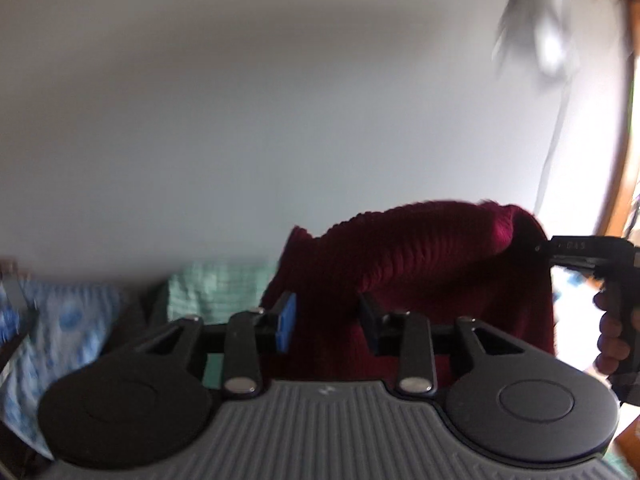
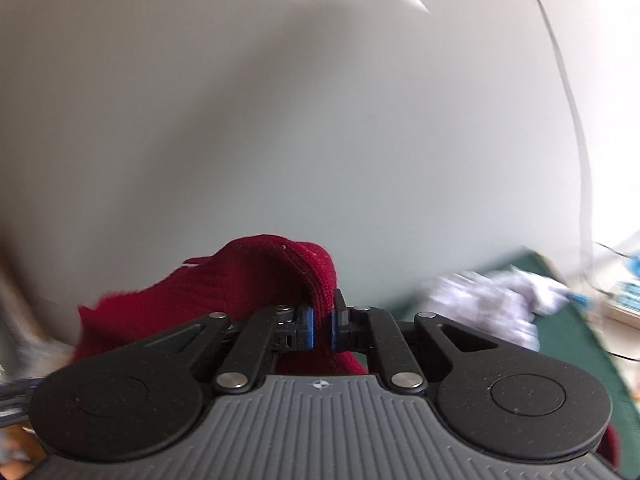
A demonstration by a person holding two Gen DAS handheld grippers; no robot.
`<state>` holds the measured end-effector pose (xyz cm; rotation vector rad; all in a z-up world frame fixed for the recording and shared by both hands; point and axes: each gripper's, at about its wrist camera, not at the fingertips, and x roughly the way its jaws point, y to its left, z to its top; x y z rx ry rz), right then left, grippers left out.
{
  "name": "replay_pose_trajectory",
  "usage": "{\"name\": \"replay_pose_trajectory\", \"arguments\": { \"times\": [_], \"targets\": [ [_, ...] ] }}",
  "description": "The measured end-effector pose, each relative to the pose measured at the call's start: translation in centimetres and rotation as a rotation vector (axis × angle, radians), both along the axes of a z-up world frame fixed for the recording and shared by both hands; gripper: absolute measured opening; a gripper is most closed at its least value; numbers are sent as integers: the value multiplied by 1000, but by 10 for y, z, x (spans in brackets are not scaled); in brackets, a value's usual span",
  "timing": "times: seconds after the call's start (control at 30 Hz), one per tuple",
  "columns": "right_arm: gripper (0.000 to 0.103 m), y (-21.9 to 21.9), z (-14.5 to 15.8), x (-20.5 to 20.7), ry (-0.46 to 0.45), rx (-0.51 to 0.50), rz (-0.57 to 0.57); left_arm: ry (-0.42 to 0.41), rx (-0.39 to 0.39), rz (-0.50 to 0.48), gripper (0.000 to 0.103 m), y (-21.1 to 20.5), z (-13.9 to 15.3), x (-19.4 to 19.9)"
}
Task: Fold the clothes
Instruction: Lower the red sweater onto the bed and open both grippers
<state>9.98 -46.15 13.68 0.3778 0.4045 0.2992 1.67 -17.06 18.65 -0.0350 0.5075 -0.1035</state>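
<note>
Both tongs are up in front of a pale wall. My right gripper (image 2: 321, 326) is clamped on a fold of the dark red knit sweater (image 2: 256, 280), which bunches above its fingers and hangs to their left. My left gripper (image 1: 327, 322) stands apart, its blue pads gripping nothing; the sweater (image 1: 420, 256) drapes just beyond and between its fingers. Mint cloth (image 1: 216, 288) lies further left.

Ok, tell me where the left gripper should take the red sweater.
Grip the free upper edge of the red sweater at its left end, coming in level from the near side. The right gripper already pinches one top corner, so the knit hangs as a drape. The left gripper stands open with cloth between its jaws but not pinched; a matching corner would probably spread it flat.
</note>
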Motion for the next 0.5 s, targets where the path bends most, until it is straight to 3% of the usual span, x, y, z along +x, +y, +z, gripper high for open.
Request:
{"name": "replay_pose_trajectory", "arguments": {
  "times": [0.07,0.13,0.17,0.3,0.33,0.37,0.43,0.5],
  "targets": [
    [13,9,-37,21,52,-143,-45,108,1,23,48,-2,-42,27],
    [20,14,-68,31,105,-298,-86,192,15,56,50,4,-79,34],
    [30,12,-77,28,123,-344,-103,227,26,63,52,8,-96,30],
    [64,-21,-89,-25,115,-298,-39,307,52,33,74,23,-138,-27],
    [68,-31,-91,-47,133,-295,-17,319,65,23,80,25,-146,-44],
    [75,-39,-96,-68,148,-290,0,328,78,13,91,25,-154,-62],
    [77,-50,-112,-108,177,-327,39,309,88,-33,102,14,-157,-91],
    [78,-52,-133,-138,224,-394,34,288,125,-79,102,2,-163,-106]
  ]
}}
